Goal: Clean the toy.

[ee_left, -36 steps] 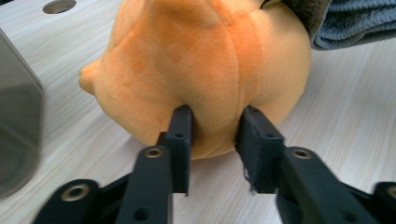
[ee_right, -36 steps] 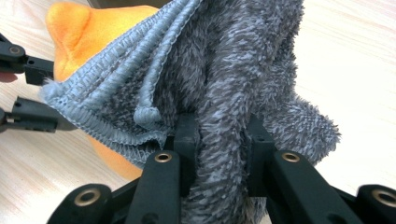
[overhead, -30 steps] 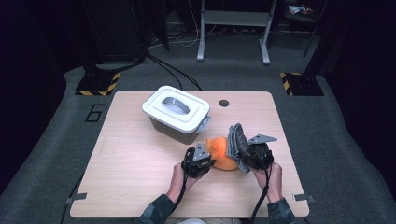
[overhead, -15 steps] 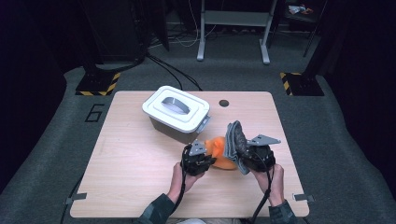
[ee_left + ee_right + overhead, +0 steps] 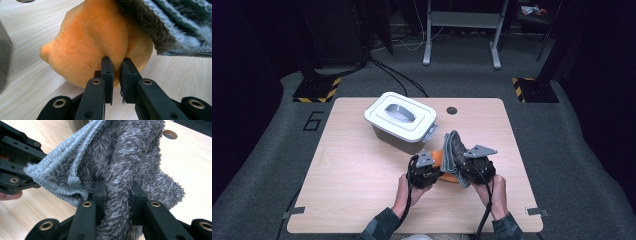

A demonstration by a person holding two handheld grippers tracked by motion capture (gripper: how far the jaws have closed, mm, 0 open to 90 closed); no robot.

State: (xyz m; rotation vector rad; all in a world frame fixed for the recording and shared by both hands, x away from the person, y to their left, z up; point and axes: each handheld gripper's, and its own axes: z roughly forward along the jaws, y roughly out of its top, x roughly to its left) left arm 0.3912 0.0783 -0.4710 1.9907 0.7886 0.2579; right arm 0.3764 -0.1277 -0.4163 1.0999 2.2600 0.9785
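Observation:
An orange soft plush lump [image 5: 92, 42] rests on the wooden table [image 5: 352, 170] near its front middle. My left gripper [image 5: 116, 62] is shut on a fold of it at its near side; from the high view this gripper [image 5: 432, 169] sits just left of the lump [image 5: 441, 158]. A grey fluffy cloth [image 5: 130, 152] hangs bunched in my right gripper [image 5: 116, 186], which is shut on it. In the high view the cloth [image 5: 454, 147] stands up above the right gripper [image 5: 464, 167] and drapes over the lump's right side. Its ribbed hem [image 5: 175, 27] overhangs the lump.
A grey bin with a white lid [image 5: 402, 120] stands behind and left of the hands, close to the left gripper. A round cable hole [image 5: 451, 110] lies near the table's far edge. Bare wood stretches to the left and right of the hands.
My right gripper has shifted a little left and up with the grey cloth, bringing it closer over the orange lump. The left gripper has stayed in place.

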